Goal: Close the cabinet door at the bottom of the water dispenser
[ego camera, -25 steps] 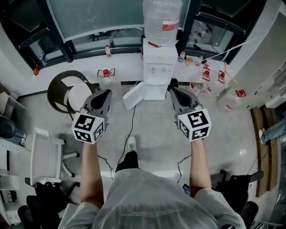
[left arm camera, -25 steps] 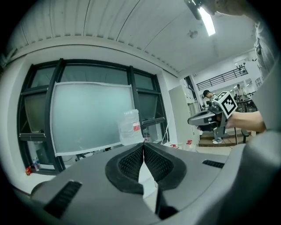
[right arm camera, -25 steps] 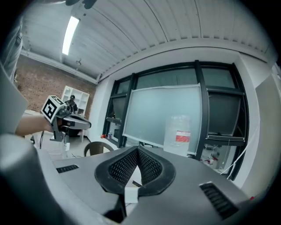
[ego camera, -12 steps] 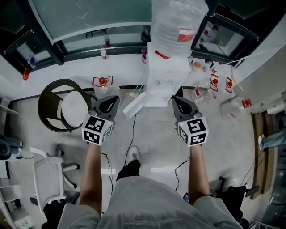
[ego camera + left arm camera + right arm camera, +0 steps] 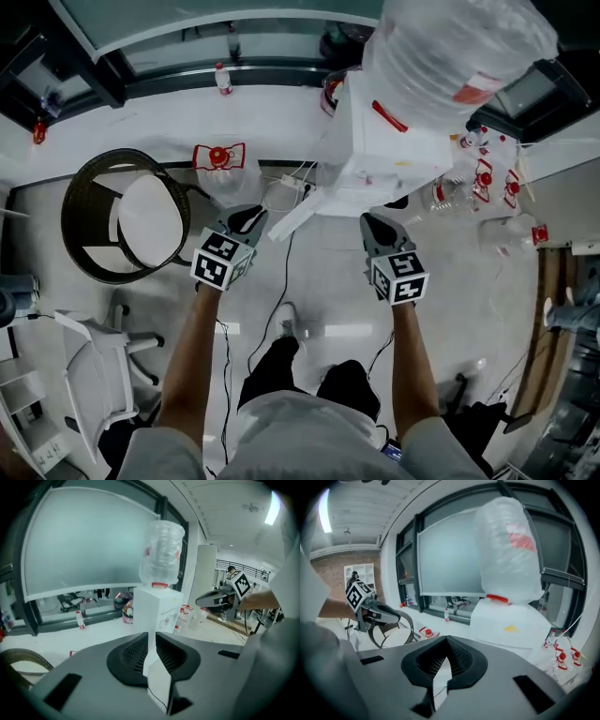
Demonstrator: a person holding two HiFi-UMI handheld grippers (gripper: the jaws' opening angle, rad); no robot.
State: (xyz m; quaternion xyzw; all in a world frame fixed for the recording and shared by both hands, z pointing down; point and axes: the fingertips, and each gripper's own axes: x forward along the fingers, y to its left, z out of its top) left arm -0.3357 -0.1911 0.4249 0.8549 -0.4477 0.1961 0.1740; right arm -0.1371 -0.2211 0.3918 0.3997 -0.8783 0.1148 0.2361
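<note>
The white water dispenser (image 5: 389, 141) with a big clear bottle (image 5: 455, 52) on top stands against the window wall. Its white bottom cabinet door (image 5: 292, 214) hangs open, swung out to the left over the floor. My left gripper (image 5: 251, 217) is just left of the door's free edge; its jaws are opening to a narrow slit with nothing gripped. In the left gripper view the door (image 5: 159, 681) shows past the left gripper (image 5: 151, 637). My right gripper (image 5: 375, 223) is below the dispenser's front, shut and empty. The right gripper view shows the dispenser (image 5: 511, 625) close ahead of the right gripper (image 5: 447, 641).
A round wicker chair (image 5: 122, 220) stands left of the grippers and a white chair (image 5: 94, 347) lower left. Small bottles (image 5: 217, 157) sit on the floor by the wall, more bottles (image 5: 483, 178) right of the dispenser. A cable (image 5: 281, 272) runs across the floor.
Both grippers have moved forward and down toward the dispenser's base. The dispenser and its open door now sit much nearer, the left gripper beside the door.
</note>
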